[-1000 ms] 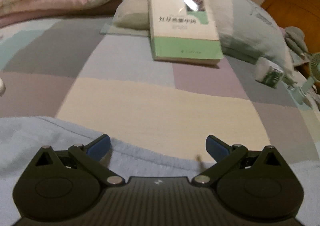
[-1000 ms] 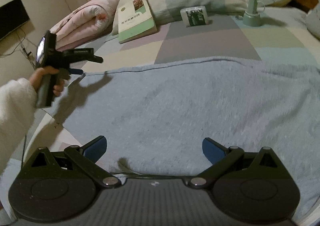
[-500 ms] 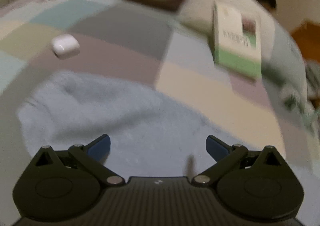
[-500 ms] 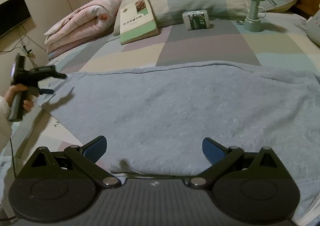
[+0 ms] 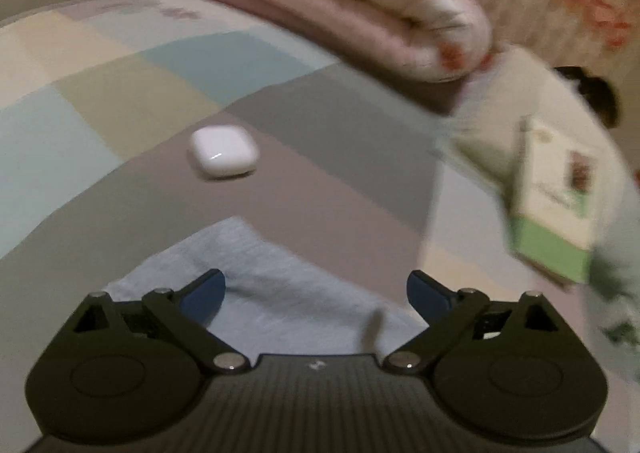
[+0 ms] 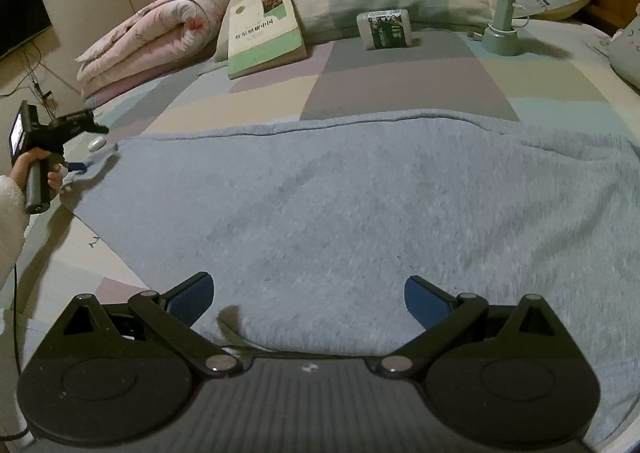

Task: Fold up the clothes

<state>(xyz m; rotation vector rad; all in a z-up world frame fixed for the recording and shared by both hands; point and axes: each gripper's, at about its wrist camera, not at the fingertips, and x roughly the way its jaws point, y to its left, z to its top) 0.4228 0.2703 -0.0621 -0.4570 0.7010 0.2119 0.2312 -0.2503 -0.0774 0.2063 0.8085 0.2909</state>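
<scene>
Fabric of the blue garment (image 6: 360, 205) lay spread flat across the bed (image 6: 400, 81), its near edge just under the right tool (image 6: 308, 299), whose fingers stood wide apart with nothing between them. Off to that tool's left, the left tool (image 5: 316, 291) hovered with fingers likewise apart over the garment's corner (image 5: 240, 253), seemingly placed to pinch it for a fold. Beyond its tips sat a white earbud case (image 5: 223, 151), clear of the cloth.
</scene>
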